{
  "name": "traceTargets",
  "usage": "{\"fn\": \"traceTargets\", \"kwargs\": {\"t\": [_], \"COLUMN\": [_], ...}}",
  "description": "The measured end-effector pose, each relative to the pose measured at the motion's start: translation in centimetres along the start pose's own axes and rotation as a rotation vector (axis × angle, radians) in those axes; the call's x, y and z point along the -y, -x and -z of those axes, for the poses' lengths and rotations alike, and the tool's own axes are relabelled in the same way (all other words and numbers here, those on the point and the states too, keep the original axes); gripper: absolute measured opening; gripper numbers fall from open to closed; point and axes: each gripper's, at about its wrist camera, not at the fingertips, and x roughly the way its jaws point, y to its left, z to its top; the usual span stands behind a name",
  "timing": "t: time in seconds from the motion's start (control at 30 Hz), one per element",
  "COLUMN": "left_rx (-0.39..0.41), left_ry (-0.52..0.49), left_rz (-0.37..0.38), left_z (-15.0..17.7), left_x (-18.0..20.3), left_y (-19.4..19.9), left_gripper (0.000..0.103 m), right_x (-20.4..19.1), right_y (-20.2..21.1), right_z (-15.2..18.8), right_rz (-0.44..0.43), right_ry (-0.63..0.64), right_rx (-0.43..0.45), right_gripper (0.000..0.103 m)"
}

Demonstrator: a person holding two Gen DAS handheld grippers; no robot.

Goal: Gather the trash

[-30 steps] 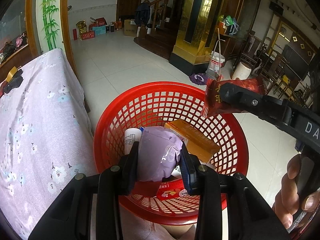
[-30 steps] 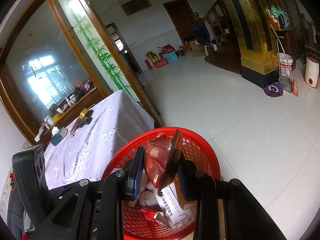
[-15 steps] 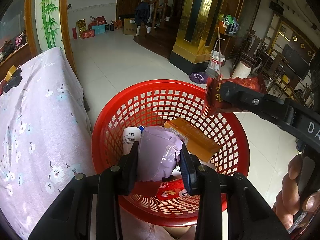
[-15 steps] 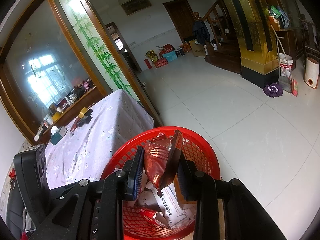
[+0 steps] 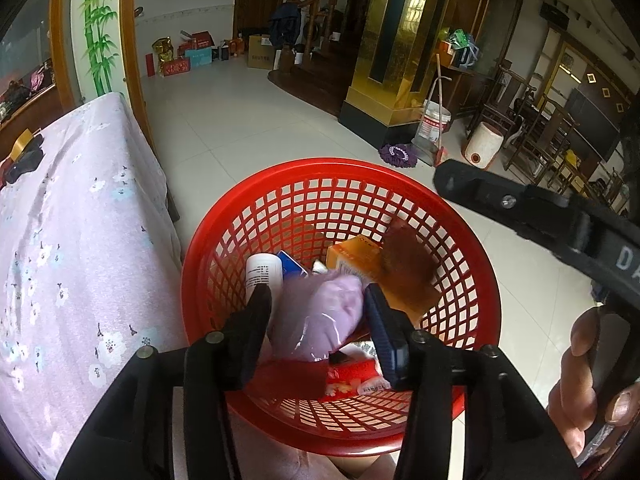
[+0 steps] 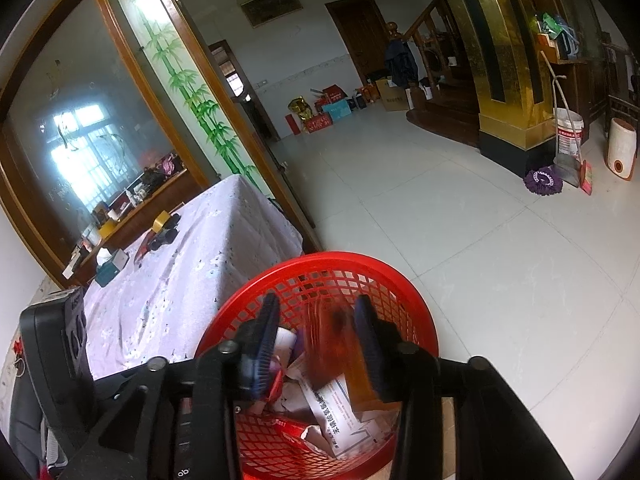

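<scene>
Noting, left of the red mesh basket (image 5: 340,168), a table draped in lilac floral cloth (image 5: 60,240), soft and creased, touching or nearly touching the basket wall.

Finding the left gripper (image 5: 316,296) hovering over the basket's near side, jaws released and standing apart. Recording a lilac plastic packet (image 5: 320,320) between them, glossy, puffy and motion-blurred, apparently clear of both pads and just above the basket's load.

Logging inside the basket a white cylindrical bottle (image 5: 262,272), a rigid orange carton (image 5: 352,256) and flat printed paper (image 6: 340,408).

Observing right of the carton a reddish-brown foil wrapper (image 5: 404,268), thin, crinkled and blurred, inside the rim on the basket's right side. Confirming the right gripper (image 6: 317,304) above the basket, jaws likewise parted and grasping nothing, the wrapper smeared between them.

Judging both pieces as loose over the basket and not yet settled.

Flagging risks:
- Expecting the light foil to flutter sideways, catching the rim and sliding onto the glossy tiled floor (image 5: 240,140) right of the basket.
- Suspecting the slick packet of bouncing off the stiff carton or snagging on a fingertip during withdrawal.
- Warning against knocking the light, open-lattice plastic basket with either tool, tipping it off its support.
</scene>
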Motion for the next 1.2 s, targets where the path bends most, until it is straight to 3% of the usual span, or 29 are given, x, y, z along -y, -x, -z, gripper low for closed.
{"fn": "traceTargets", "kwargs": {"t": [0.2,0.23,0.37,0.43,0.63,0.73,0.9,1.03,1.2], "left_rx": [0.013,0.024,0.113,0.161,0.253,0.279,0.275,0.273,0.281], "left_ry": [0.011,0.013,0.005,-0.006,-0.031,-0.037,-0.020,-0.005,0.032], "left_rz": [-0.006,-0.010,-0.070,-0.117,-0.217,-0.271,-0.352,-0.469,-0.461], "left_z": [0.1,0.2,0.9,1.6,4.6,6.5,10.3,13.1,15.6], "left_x": [-0.4,-0.6,-1.1,-1.3,-2.4,-3.1,-4.5,-5.5,-6.6], "left_y": [0.9,1.5,4.8,7.0,12.8,15.0,17.1,18.4,20.5], "left_gripper": [0.050,0.053,0.070,0.082,0.094,0.096,0.097,0.097,0.098], "right_x": [0.4,0.4,-0.1,-0.6,-3.4,-4.8,-6.9,-9.4,-12.1], "right_y": [1.5,1.9,4.4,5.7,9.2,10.5,12.0,12.2,12.3], "right_z": [0.0,-0.1,0.3,1.0,4.8,7.2,10.2,11.6,11.8], "right_rz": [0.017,0.027,0.125,0.173,0.336,0.417,0.452,0.483,0.458], "right_ry": [-0.002,-0.002,0.011,0.022,0.075,0.114,0.172,0.251,0.274], "right_rx": [0.029,0.036,0.087,0.107,0.154,0.163,0.170,0.180,0.191], "right_gripper": [0.051,0.052,0.077,0.080,0.092,0.098,0.098,0.099,0.099]}}
